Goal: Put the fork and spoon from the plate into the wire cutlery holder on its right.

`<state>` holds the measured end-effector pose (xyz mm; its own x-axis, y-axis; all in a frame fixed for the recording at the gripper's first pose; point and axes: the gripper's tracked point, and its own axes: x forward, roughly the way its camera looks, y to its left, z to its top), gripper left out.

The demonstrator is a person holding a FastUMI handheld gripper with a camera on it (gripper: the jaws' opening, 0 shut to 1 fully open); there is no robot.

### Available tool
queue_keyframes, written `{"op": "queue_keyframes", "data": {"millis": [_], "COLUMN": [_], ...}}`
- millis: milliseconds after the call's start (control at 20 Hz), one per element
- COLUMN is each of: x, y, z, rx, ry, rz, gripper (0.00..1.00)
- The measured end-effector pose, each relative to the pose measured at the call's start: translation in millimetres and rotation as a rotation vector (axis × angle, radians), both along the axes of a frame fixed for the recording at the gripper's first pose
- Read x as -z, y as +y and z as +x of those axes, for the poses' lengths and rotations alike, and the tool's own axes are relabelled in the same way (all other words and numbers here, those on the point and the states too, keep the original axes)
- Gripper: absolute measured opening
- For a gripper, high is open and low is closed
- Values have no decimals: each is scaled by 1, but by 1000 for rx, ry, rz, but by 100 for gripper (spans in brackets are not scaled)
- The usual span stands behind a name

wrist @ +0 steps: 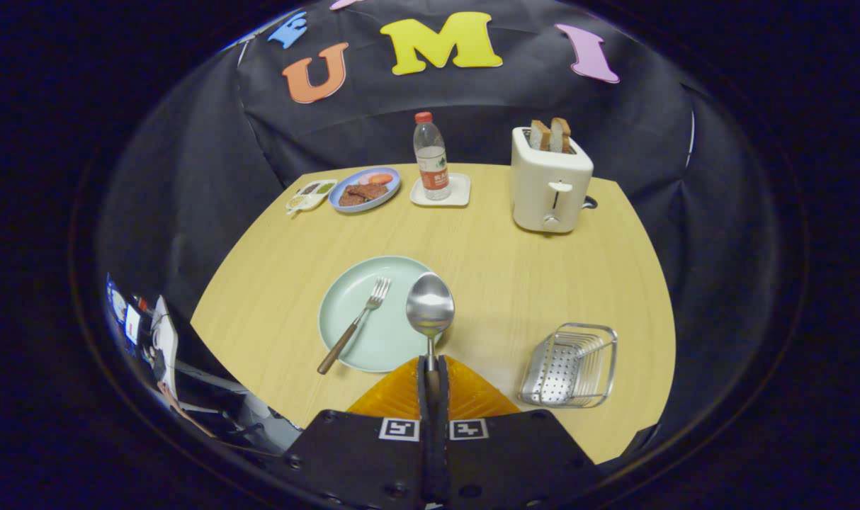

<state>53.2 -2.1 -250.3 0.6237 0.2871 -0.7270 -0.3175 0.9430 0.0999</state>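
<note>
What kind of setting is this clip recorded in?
Likely a staged dining table in a recording booth: a wooden table against black cloth, with toaster and plate. The gripper is shut on a spoon.

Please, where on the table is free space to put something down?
Bare wood lies between the green plate and the toaster, and between that plate and the wire holder. The far edge is crowded: snack tray, blue plate, bottle. The claw is shut on the spoon.
</note>
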Motion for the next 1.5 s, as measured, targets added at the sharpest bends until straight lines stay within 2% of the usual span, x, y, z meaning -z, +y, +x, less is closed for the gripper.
{"op": "queue_keyframes", "data": {"millis": [350, 650, 900, 1100, 1500], "x": [-16, -8, 6, 17, 28], "y": [-93, -140, -155, -146, -140], "z": [2, -6, -17, -23, -11], "rx": [89, 138, 147, 145, 214], "ry": [-4, 33, 80, 136, 207], "rz": [-5, 14, -1, 8, 7], "gripper": [1, 1, 1, 2, 3]}}
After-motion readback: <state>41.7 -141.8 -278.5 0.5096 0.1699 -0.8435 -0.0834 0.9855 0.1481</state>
